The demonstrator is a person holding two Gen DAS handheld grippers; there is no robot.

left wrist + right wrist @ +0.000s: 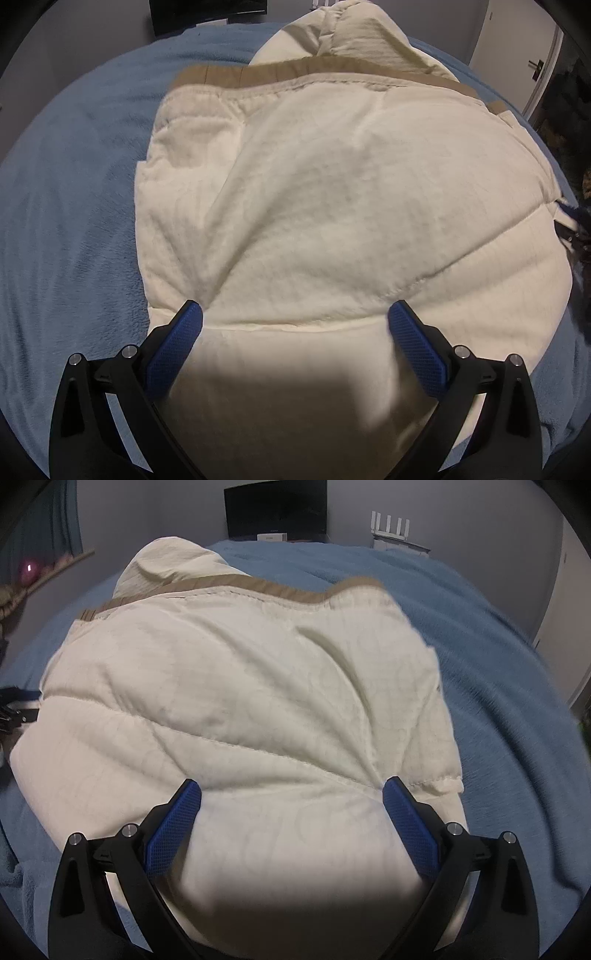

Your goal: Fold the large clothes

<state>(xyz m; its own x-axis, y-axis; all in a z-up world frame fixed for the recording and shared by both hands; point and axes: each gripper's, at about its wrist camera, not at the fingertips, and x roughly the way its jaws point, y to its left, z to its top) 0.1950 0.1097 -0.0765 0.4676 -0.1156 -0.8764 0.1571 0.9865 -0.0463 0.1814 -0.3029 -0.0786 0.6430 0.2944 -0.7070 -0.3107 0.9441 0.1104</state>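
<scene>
Blue fleece blanket (74, 206) covers the bed, and on it lies a cream quilted jacket (332, 206), puffy and bunched, with a tan band (229, 75) along its far edge and its hood (354, 37) heaped just beyond that band. Near the jacket's near edge, the left tongs (294, 325) stand spread wide with the padded cloth bulging between the blue fingers (177, 343); whether they press it, I cannot tell. The right tongs (291, 803) are likewise wide apart at the jacket's near edge, cloth between them. Beyond the jacket, past the bed's far side, a dark screen (275, 511) and a white router (391, 526) stand against the grey wall.
</scene>
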